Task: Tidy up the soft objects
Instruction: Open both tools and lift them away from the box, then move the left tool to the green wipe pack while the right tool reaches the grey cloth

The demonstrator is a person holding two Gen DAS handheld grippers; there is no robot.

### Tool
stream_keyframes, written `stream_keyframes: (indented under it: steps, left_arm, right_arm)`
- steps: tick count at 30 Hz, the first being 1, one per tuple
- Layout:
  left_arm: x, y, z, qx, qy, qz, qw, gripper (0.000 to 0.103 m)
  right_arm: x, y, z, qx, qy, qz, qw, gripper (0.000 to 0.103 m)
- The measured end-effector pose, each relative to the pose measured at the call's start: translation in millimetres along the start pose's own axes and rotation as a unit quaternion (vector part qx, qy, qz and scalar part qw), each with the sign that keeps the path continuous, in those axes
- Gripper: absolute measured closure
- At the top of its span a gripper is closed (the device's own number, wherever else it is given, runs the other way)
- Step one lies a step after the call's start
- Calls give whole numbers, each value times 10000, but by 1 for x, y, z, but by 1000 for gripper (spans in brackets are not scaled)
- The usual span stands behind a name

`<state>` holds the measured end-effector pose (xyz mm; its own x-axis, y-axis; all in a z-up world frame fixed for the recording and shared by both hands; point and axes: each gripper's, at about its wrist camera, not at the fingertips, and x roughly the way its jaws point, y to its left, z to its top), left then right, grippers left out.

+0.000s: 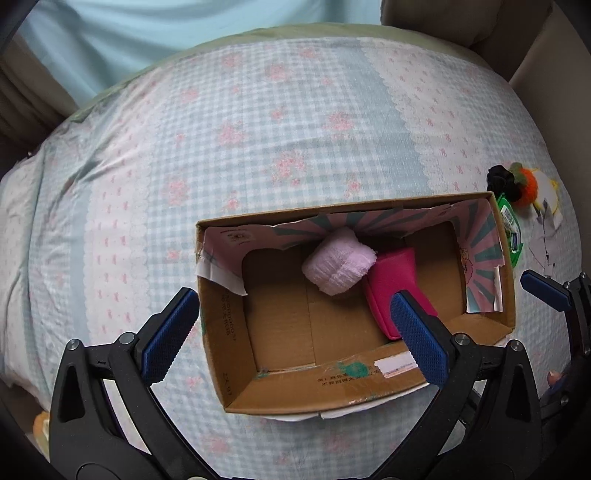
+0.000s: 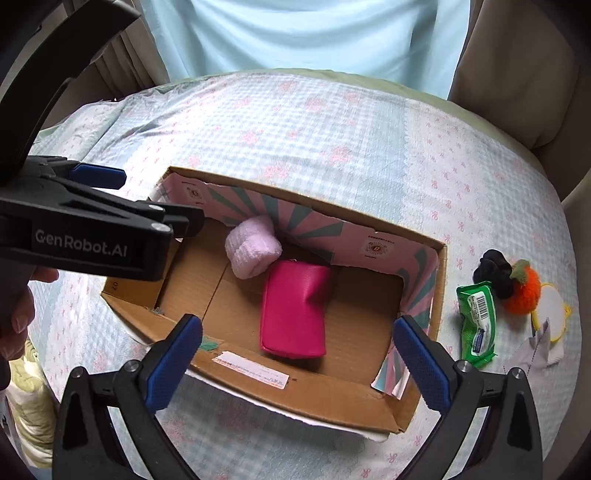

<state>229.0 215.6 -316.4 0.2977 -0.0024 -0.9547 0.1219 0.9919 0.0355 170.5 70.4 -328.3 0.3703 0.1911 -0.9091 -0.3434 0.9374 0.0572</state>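
An open cardboard box lies on the bed. Inside it are a pale pink rolled towel and a magenta pouch, touching each other. My left gripper is open and empty above the box's near left part; it shows from the side in the right wrist view. My right gripper is open and empty above the box's near wall; one of its fingers shows in the left wrist view.
Right of the box on the checked bedsheet lie a green wipes packet, a black scrunchie, an orange plush, and a white-yellow item. Curtains hang behind the bed.
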Motion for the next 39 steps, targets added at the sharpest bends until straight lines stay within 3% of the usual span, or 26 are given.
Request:
stream_keyframes:
  steps: [11, 19, 25, 31, 39]
  left_arm:
    - [-144, 8, -45, -443, -1185, 113, 9919, 0]
    - [-244, -2, -96, -723, -1960, 158, 9778, 0]
    - [-272, -19, -119, -726, -2145, -22, 9740, 0]
    - [-287, -36, -113, -581, -2382, -176, 9693, 0]
    - [-283, -67, -99, -421, -2419, -414, 9685, 0]
  right_arm:
    - [-143, 1, -8, 549, -1019, -415, 9924, 0]
    - [-246, -12, -36, 1076, -1715, -1080, 9733, 0]
    - [-278, -25, -59, 1387, -1996, -1306, 9612, 0]
    - [-294, -38, -80, 1770, -2136, -1532, 9484, 0]
    - [-309, -68, -104, 2291, -2126, -1930, 9301, 0]
